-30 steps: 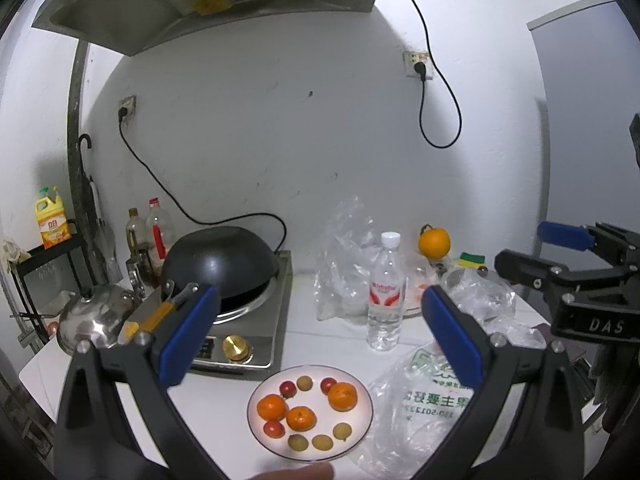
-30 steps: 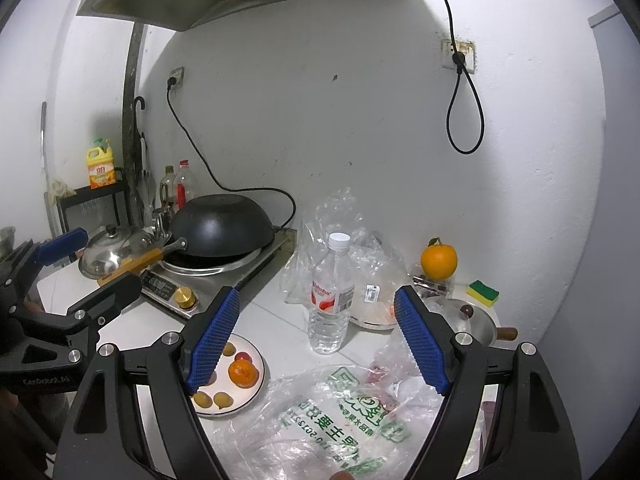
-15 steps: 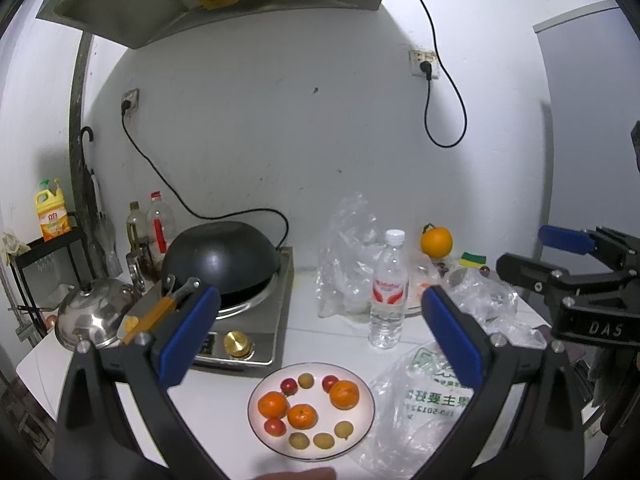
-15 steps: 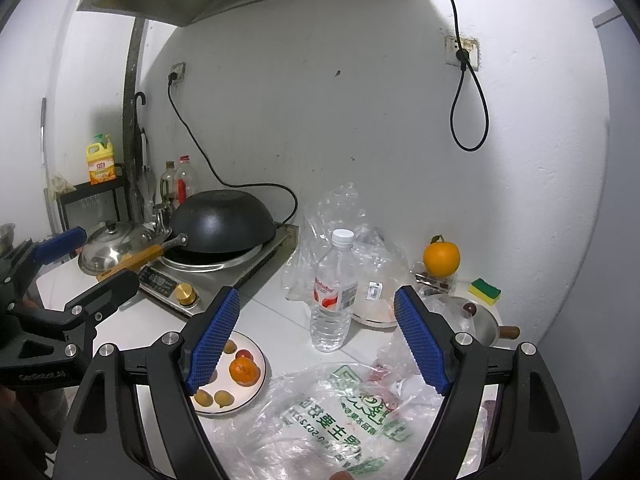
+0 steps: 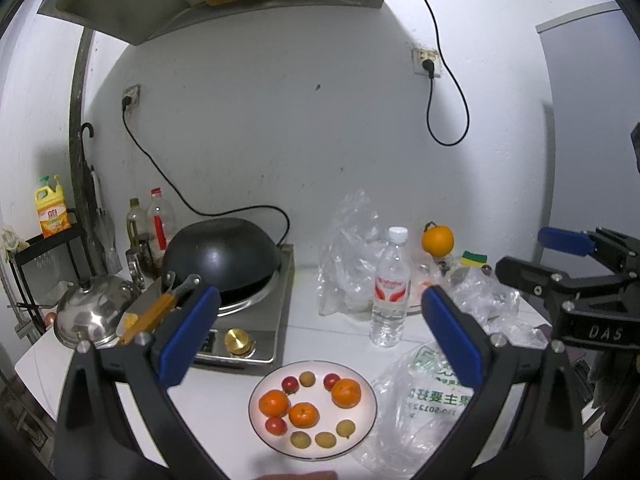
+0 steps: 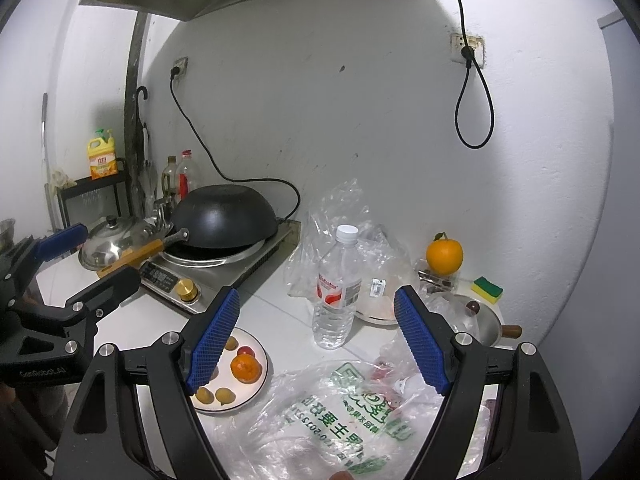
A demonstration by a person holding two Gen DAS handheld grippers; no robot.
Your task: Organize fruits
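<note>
A white plate (image 5: 372, 420) is seen on the counter (image 5: 224, 396), with the stove (image 5: 256, 320) behind it to the left. On the plate are counted three oranges (image 5: 347, 392), three small red fruits (image 5: 290, 384) and four small yellow-brown fruits (image 5: 325, 439). One bottle (image 5: 390, 292) stands behind the plate to the right, and a fourth, larger orange (image 5: 437, 240) is set further back near the wall. A printed bag (image 6: 332, 420) is spread just right of the plate, its edge touching or overlapping the rim. Bare counter is left between plate and stove, and left of the plate toward the counter's front edge. The left gripper (image 5: 320, 340) is held above the plate with jaws apart, nothing between them. The right gripper (image 6: 316, 340) is held over the bag, jaws likewise spread wide and empty
</note>
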